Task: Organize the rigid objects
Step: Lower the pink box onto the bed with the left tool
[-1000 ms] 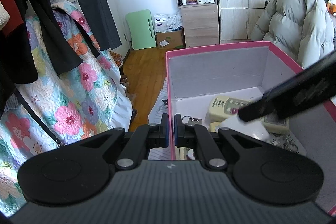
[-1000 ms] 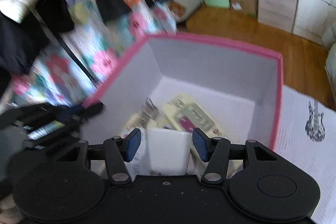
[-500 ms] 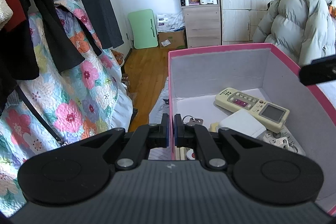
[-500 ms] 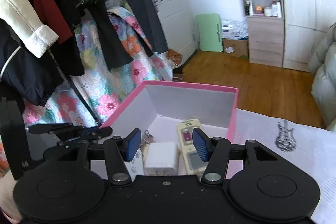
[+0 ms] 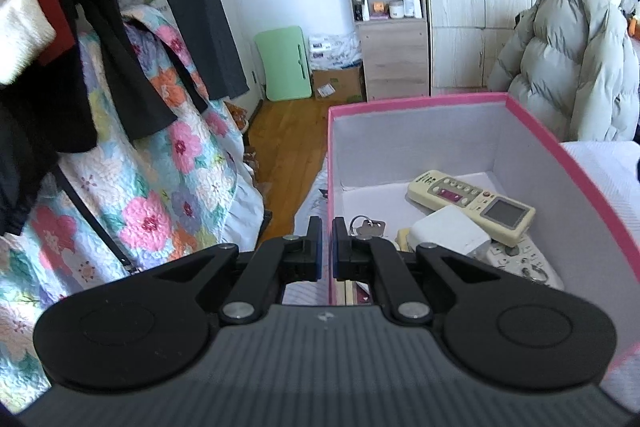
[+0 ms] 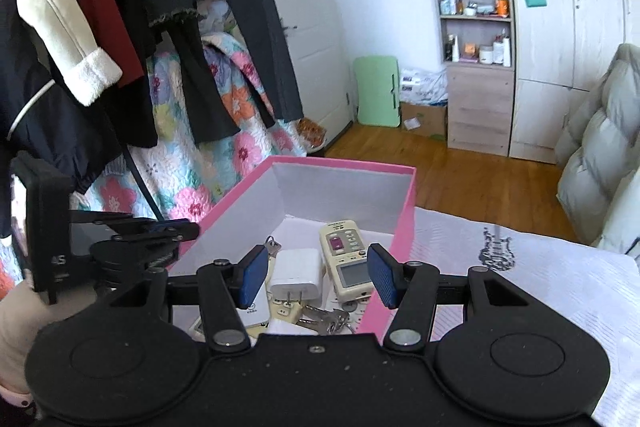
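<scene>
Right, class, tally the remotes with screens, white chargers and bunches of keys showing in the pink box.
Remote: 1
Charger: 1
Bunches of keys: 2
Total: 4

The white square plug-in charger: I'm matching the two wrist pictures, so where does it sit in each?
Left wrist: the white square plug-in charger lies right of centre, inside the pink-rimmed cardboard box, against the cream remote control.
Right wrist: the charger is low at centre, seen between the open tool's blue pads, prongs facing the camera.
Shared landmark: the cream remote right beside it.
</scene>
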`<state>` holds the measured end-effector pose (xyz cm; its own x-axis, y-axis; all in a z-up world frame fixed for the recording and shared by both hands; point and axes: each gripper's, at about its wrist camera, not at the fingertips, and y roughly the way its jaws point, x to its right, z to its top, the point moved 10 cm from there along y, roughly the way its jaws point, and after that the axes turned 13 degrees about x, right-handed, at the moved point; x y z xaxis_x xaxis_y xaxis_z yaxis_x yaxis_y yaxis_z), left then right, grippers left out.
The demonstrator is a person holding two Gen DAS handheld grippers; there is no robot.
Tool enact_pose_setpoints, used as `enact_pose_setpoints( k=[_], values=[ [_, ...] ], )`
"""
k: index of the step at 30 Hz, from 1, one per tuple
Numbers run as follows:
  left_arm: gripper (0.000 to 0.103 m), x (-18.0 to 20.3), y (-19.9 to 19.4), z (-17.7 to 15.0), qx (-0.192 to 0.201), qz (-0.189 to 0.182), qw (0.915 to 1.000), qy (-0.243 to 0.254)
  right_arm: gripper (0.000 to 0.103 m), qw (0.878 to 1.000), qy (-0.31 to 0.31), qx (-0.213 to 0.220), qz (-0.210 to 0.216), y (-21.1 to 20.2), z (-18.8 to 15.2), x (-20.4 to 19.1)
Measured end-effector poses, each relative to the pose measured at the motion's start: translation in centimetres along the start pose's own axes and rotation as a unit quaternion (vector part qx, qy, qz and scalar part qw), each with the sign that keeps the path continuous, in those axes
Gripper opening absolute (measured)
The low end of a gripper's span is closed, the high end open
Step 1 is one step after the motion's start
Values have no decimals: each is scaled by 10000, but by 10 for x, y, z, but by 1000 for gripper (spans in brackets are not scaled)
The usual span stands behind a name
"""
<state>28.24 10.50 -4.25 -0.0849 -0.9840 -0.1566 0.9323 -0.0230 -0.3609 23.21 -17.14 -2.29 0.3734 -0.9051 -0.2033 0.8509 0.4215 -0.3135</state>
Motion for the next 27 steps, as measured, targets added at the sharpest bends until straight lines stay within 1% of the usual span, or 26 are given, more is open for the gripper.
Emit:
enact_pose_setpoints(
  k=[5, 10, 13, 15, 17, 19, 21, 23, 24, 26, 27],
  values=[
    [7, 0, -32, 11, 131, 74, 9999, -26, 60, 9997, -62, 122, -180, -18, 2, 4],
    [7, 3, -60, 16, 123, 64, 9991, -399, 61, 9978, -192, 346, -527, -44, 6, 8],
    [11, 12, -75, 17, 66, -44, 9987, -509, 61, 9965, -220, 515, -623, -62, 8, 10],
    [16, 18, -86, 18, 60, -62, 9986, -517, 61, 9957, -217, 547, -714, -71, 8, 12],
    [27, 23, -94, 19, 55, -82, 9985, -545, 61, 9946, -238, 595, -816, -82, 8, 14],
    [33, 30, -103, 20, 70, -116, 9983, -559, 62, 9940, -177, 618, -885, -90, 7, 16],
    [38, 36, -111, 20, 60, -158, 9983, -551, 63, 9939, -112, 605, -916, -97, 5, 17],
    [46, 43, -119, 19, 61, -206, 9981, -581, 63, 9936, -111, 573, -970, -101, 4, 18],
    [47, 45, -122, 18, 49, -230, 9980, -590, 64, 9931, -141, 541, -1032, -103, 3, 18],
    [57, 50, -128, 15, 11, -266, 9977, -627, 66, 9921, -203, 514, -1128, -108, 1, 19],
    [60, 52, -130, 14, 1, -258, 9976, -646, 68, 9917, -194, 500, -1165, -111, 0, 20]
  ],
)
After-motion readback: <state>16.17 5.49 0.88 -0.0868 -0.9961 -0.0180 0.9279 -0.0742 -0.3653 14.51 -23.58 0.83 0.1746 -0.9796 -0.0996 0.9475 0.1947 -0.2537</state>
